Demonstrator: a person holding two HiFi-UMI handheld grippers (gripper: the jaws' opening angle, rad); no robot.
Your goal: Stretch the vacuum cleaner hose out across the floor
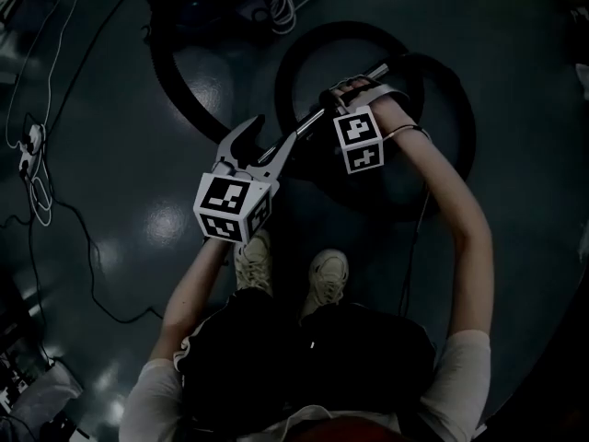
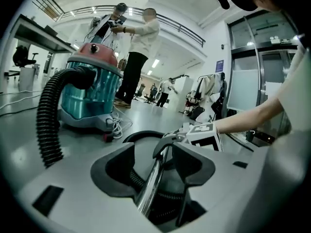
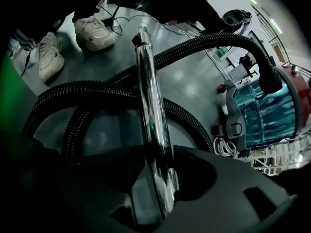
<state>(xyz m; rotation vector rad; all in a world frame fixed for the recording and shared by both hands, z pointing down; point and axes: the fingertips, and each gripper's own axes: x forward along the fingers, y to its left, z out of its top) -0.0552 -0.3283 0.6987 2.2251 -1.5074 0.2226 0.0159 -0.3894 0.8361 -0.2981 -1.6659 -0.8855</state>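
**Evidently Gripping the Wand Before Running Out the Hose**

Pinches the chrome wand (image 3: 148,96) in the right tool (image 3: 159,152), with both pads pressed on the tube. Cradles the same wand's near end in the left tool (image 2: 154,152), spread wide, with a gap visible beside the tube, so apparently guiding rather than clamping. Seems a sensible pairing: takes the rigid tube as a handle for towing the soft hose without crushing its ribs.

Leaves the black corrugated hose (image 3: 87,93) looped on the floor (image 1: 138,109), in overlapping rings from 11 to 1 o'clock of the white shoes (image 1: 253,261) in the head view, directly beneath the wand. Runs from there into the teal canister vacuum (image 2: 90,93), at 10 o'clock in the left gripper view, with a white cord (image 2: 116,125) bundled at 5 o'clock of its base.

Puts the task at its start, judging by the coils, with no stretch laid straight. Calls next for carrying the wand away from the canister far enough to open the loops. Risks towing or tipping the canister, or snagging a loop on the shoes, if pulled sharply.
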